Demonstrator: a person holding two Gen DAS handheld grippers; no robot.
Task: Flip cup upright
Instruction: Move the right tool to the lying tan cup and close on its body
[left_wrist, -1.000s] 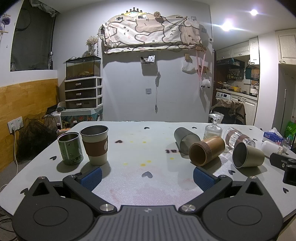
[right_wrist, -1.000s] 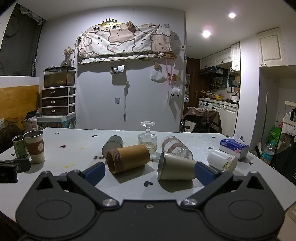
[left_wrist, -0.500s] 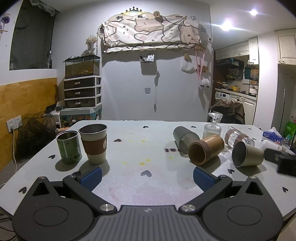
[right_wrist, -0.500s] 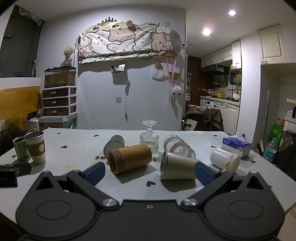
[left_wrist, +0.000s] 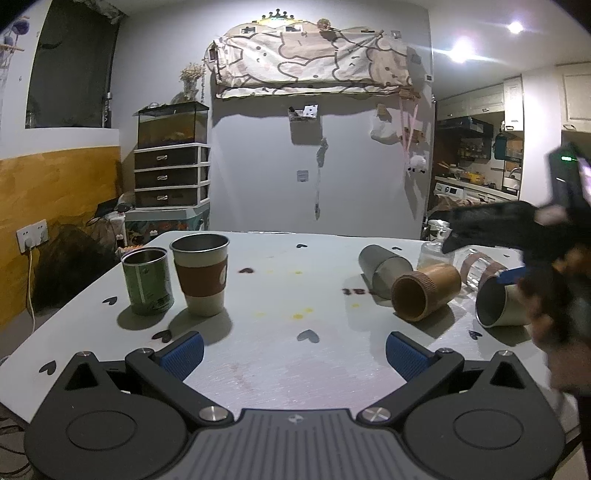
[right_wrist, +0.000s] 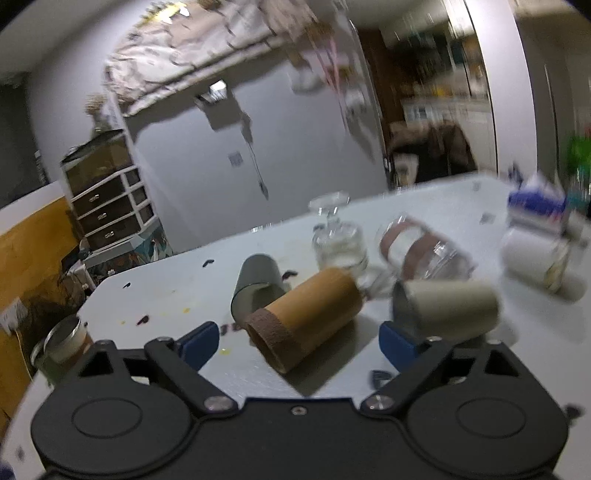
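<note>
Right tongs, released and tilted, hover over the lying beige cup and brown bamboo cup on the tabletop; left tongs are released too, holding nothing. Beige cup probably light, rigid, smooth metal: grip across its wall near the rim, firmly, lest it roll.

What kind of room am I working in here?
Most likely a lived-in home, a dining table beside an open kitchen: kitchen cabinets, a fish tank on plastic drawers.
</note>
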